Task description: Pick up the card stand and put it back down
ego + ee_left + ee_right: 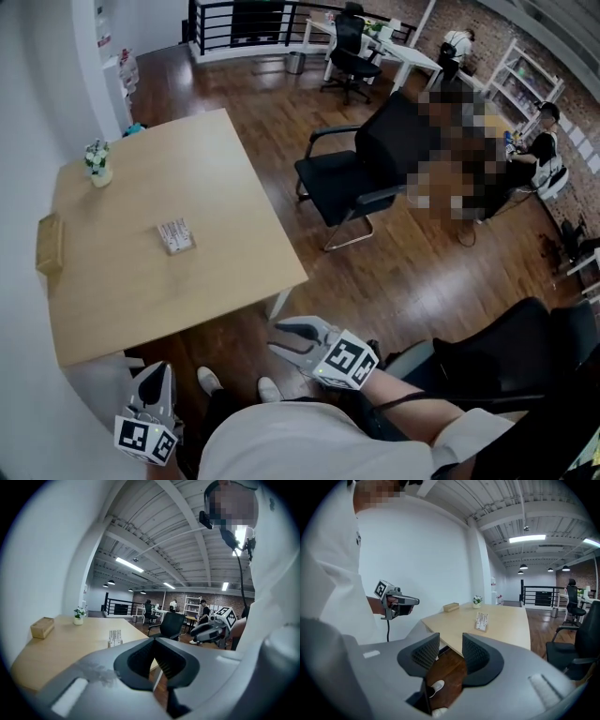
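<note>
The card stand (174, 235), a small clear holder with white cards, stands near the middle of the light wooden table (216, 178). It also shows as the card stand (115, 638) and the card stand (481, 620) in the two gripper views, well ahead of the jaws. My left gripper (157, 369) hangs below the table's near edge, off the table, with its jaws shut and nothing in them (153, 660). My right gripper (277, 336) is just past the table's near corner over the floor, open (451, 653) and empty.
A wooden box (49, 244) lies at the table's left edge and a small flower pot (97, 164) at its far left. A white wall runs along the left. Black office chairs (361, 169) stand right of the table; another chair (506, 356) is beside me.
</note>
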Motion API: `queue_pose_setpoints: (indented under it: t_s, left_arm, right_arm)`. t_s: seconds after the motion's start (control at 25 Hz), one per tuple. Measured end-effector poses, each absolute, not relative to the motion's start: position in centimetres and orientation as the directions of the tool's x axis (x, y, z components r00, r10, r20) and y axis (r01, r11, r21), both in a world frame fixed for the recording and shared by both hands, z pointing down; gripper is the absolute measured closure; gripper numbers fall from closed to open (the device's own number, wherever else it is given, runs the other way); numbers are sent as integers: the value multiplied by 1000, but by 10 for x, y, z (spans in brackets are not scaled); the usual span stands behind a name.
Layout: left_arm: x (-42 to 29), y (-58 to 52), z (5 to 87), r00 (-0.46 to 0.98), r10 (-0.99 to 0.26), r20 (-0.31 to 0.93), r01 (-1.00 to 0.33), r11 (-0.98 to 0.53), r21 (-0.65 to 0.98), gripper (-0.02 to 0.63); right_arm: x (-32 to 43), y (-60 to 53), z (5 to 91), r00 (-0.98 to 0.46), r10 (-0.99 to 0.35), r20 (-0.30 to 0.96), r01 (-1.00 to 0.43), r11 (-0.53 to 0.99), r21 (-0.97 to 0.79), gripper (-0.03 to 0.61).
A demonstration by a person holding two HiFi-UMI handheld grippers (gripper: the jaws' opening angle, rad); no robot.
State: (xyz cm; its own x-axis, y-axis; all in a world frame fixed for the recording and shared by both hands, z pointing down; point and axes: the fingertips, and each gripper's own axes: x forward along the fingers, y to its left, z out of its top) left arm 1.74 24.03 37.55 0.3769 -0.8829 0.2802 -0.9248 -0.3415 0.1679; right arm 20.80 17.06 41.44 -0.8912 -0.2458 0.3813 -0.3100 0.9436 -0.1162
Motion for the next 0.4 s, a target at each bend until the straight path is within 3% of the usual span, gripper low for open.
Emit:
queue_pose_setpoints:
  t_s: [0.4]
  left_arm:
    - [43,243,376,404,-873,272,-914,-374,158,611]
  right_arm:
    - [223,178,413,-892,-247,380,-306,947,-103,422]
